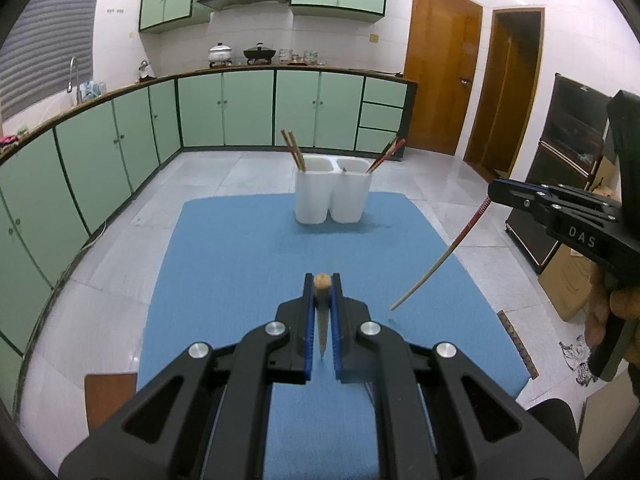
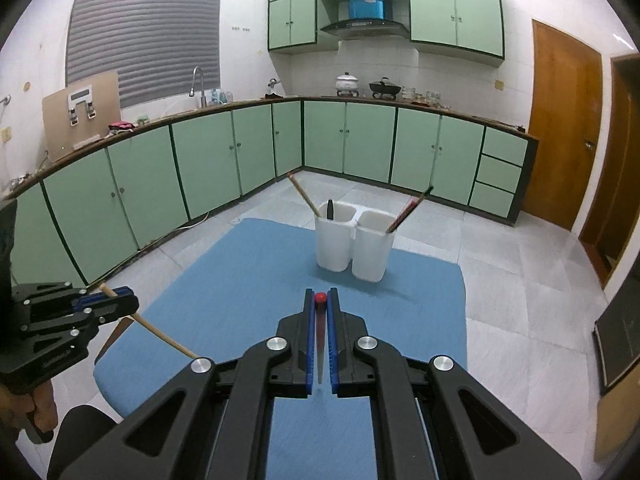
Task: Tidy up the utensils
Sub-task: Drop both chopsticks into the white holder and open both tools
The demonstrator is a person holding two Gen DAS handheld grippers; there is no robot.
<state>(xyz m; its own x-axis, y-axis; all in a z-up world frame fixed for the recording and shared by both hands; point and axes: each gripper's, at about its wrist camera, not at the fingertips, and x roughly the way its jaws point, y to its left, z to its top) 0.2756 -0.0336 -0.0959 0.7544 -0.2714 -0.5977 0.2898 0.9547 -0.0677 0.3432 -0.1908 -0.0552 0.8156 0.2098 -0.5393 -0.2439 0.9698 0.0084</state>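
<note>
Bench edge: the blue mat [image 1: 240,264] covers the bench top; its near-left corner shows bare brown wood [image 1: 110,398], and past the edges on the left, right and far sides is the pale floor [image 1: 120,240].
Open room: the mat surface between the claws and the white holder is free of objects; a thin ruler-like strip [image 1: 518,344] lies along the right edge of the mat.
Left claw [image 1: 322,280]: the fingers are pressed nearly together, pinching a plain wooden chopstick [image 2: 160,334]; it is held above the mat on the left side.
Right claw [image 2: 320,298]: the fingers are pressed nearly together on a chopstick with a red upper part [image 1: 448,258]; its pale tip points down toward the mat.
Wooden chopstick look: light brown and slanted.
Red chopstick look: red with a patterned top near the claw, pale at the lower end.
Holder [image 2: 352,246]: white, two compartments side by side, upright near the far edge of the mat.
Left compartment: brown chopsticks [image 2: 304,196] lean to the left, beside a dark handle [image 2: 329,210].
Right compartment: red-dark chopsticks [image 2: 410,208] lean to the right.
</note>
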